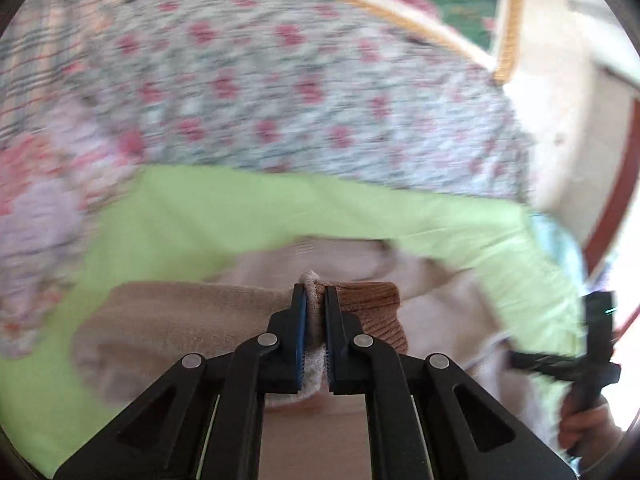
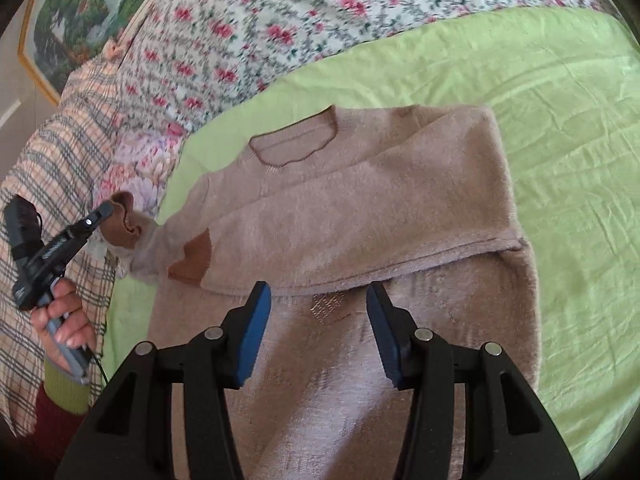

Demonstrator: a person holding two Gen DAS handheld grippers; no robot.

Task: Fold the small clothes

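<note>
Left gripper: jaws closed on the brown ribbed sleeve cuff; pale knit is seen pinched between the blue pads. In the right wrist view this gripper is seen off the sweater's left edge, cuff lifted clear of the bedding.

Right gripper: jaws spread wide, nothing held between them; positioned above the sweater's lower body, just below the folded-over edge.

Sweater: beige knit, laid flat on the green sheet, neckline toward the floral cover. One side is seen folded across the chest, forming a straight diagonal edge from the right shoulder to mid-body. A brown elbow patch lies at the left end of that fold.

Sleeve: drawn out leftward from the body to the held cuff; contact with the sheet cannot be told.

Sheet margin: bare green is seen to the right of the sweater and above the neckline; a narrower strip is seen on the left.

Floral cover: borders the sheet on the far side, near the neckline but apart from it.

Plaid fabric: lies beyond the sheet's left edge, under the left gripper.

Left wrist view: heavily blurred; fine edge detail cannot be read.
</note>
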